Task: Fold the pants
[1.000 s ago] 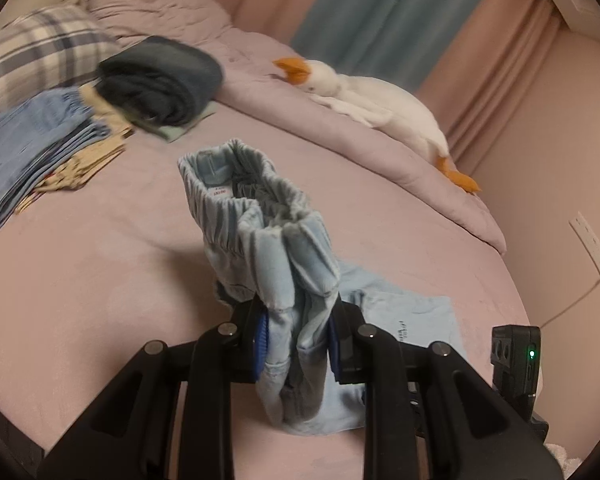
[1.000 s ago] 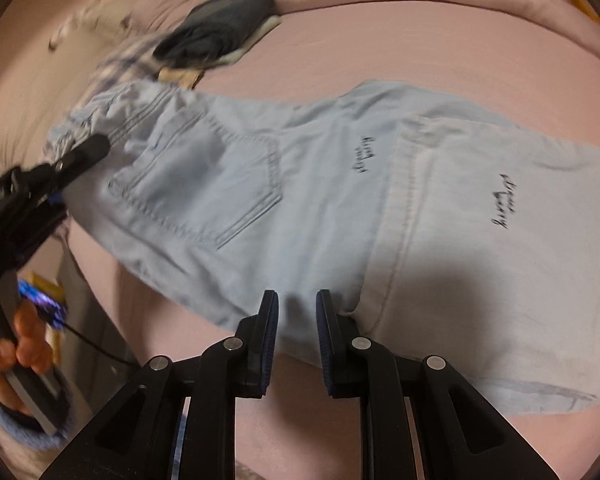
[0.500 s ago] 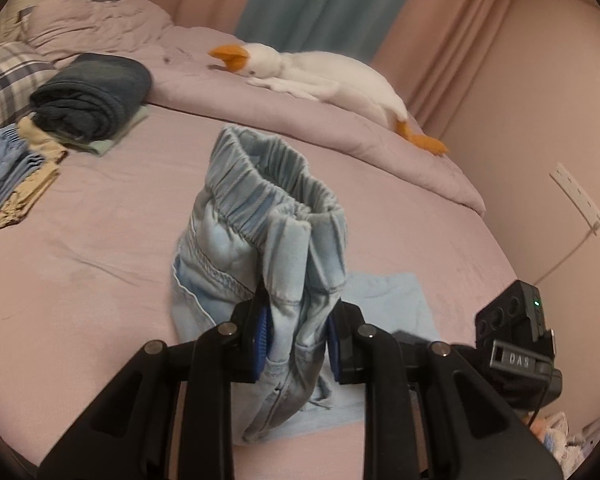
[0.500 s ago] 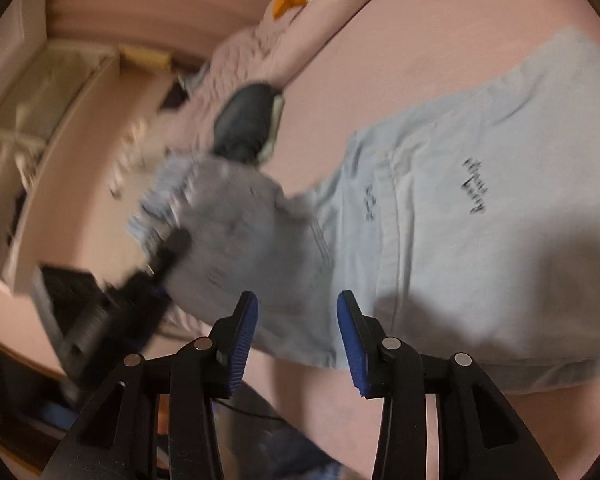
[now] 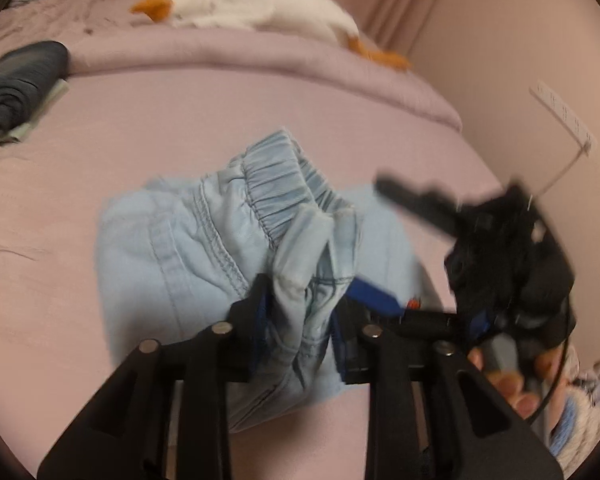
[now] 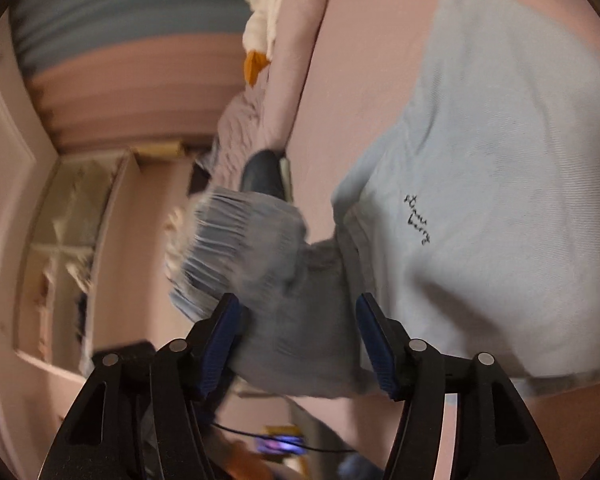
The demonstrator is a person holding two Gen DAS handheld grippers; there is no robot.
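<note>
Lying behind pants [image 5: 204, 248]: goose toy [image 5: 260, 8], prob. dark folded clothes [image 5: 16, 76].

A bed [image 5: 148, 128] with a smooth mauve-pink sheet carries everything. Light blue pants [image 5: 148, 248] lie on it, the legs spread flat across the sheet and the gathered waistband end raised off it. A rumpled quilt [image 5: 228, 56] of the same colour is bunched along the far edge, with a white stuffed goose [image 5: 268, 8] stretched out on top. At the left edge sits a dark rolled garment [image 5: 16, 76] on a pale folded cloth [image 5: 46, 110].
</note>
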